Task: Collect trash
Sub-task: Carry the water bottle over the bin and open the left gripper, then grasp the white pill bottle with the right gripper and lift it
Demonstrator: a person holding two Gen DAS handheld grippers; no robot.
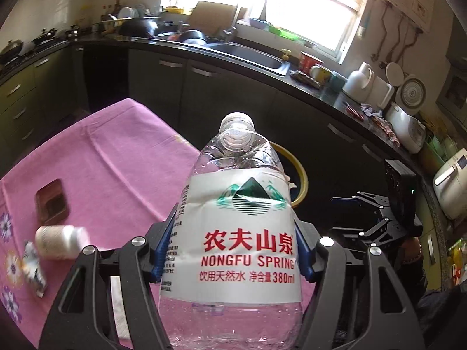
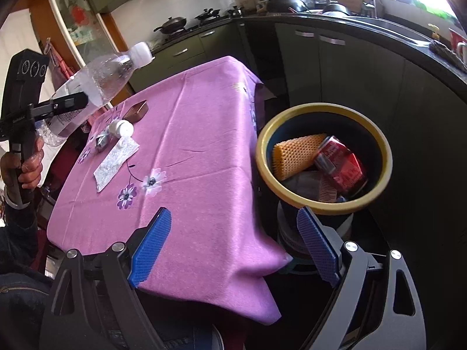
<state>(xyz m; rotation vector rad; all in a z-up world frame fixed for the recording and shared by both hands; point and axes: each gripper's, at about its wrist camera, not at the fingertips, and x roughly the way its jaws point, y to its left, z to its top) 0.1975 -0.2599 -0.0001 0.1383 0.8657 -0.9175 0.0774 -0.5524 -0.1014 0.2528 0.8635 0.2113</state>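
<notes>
Mid-task: left gripper [image 1: 233, 250] pinching the water bottle [image 1: 238, 233], held up off the pink table [image 1: 116, 157].
Left wrist: small white bottle [image 1: 61, 240] and wrapper [image 1: 33, 265] lie on that table. Right wrist: right gripper [image 2: 233, 248] spread, empty; bin [image 2: 324, 157] just beside table corner holds red can [image 2: 341, 166], foam net [image 2: 297, 154]; tissue [image 2: 116, 160] left on table.

The desk [image 2: 204, 145] is being covered by a pink flowered cloth [image 2: 186, 204]; a brown box [image 2: 135, 111], white bottle [image 2: 122, 128], crumpled wrapper [image 2: 102, 141] and napkin [image 2: 115, 163] are being carried on it.
</notes>
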